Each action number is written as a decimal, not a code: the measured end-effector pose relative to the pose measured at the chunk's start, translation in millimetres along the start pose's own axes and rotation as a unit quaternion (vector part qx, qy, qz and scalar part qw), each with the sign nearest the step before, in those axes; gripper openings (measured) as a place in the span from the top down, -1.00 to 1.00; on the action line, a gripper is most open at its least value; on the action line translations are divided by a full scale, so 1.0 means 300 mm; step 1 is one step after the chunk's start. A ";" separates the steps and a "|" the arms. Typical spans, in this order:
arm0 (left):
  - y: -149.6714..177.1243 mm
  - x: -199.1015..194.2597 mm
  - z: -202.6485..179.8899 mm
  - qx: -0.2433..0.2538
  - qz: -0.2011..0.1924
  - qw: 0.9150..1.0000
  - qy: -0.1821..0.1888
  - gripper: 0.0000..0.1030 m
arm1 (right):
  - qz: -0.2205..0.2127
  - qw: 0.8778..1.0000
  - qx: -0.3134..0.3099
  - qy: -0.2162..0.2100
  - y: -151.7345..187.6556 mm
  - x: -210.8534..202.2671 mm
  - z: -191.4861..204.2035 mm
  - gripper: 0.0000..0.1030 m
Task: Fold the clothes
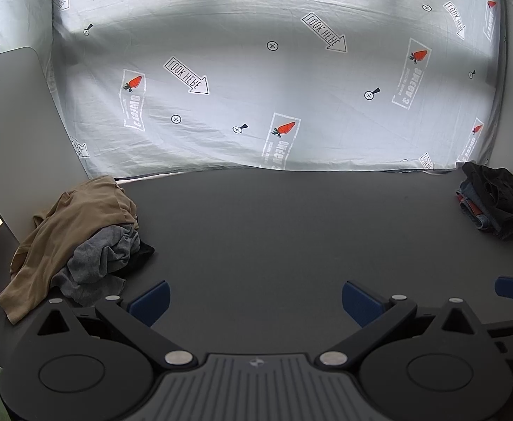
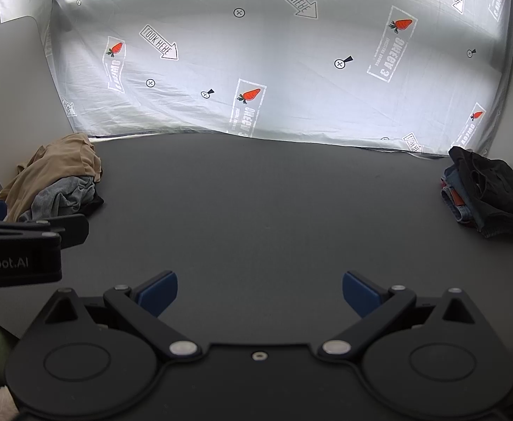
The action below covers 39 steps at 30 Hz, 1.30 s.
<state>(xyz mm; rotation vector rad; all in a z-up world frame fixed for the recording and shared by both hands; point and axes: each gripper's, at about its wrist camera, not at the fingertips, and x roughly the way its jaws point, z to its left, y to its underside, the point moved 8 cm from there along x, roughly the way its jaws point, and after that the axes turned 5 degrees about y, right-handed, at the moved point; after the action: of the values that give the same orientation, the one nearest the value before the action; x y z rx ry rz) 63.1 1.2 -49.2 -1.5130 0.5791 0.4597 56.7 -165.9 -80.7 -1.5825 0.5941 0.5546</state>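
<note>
Both tongs, left [image 1: 255, 301] and right [image 2: 260, 293], gape empty above table [image 1: 274, 228]; clothes [image 1: 80, 231] possibly unfolded.

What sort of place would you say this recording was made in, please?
Probably a makeshift recording station for folding clothes: a dark grey tabletop, a printed pale sheet backdrop, a crumpled tan-and-grey clothes heap and a folded dark stack.

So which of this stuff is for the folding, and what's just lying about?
For the job:
- crumpled pile
- dark stack
- left gripper, open
- right gripper, open
- table

Just there:
- printed sheet
- grey panel
</note>
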 end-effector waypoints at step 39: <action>0.012 -0.010 0.007 0.003 -0.002 1.000 0.005 -1.00 | -0.001 1.000 0.008 0.001 0.009 -0.011 -0.020 -0.97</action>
<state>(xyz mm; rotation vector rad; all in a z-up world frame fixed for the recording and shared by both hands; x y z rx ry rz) 58.6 3.6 -50.5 -1.5119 0.5849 0.4469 52.6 -171.8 -80.0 -1.5689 0.5979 0.5457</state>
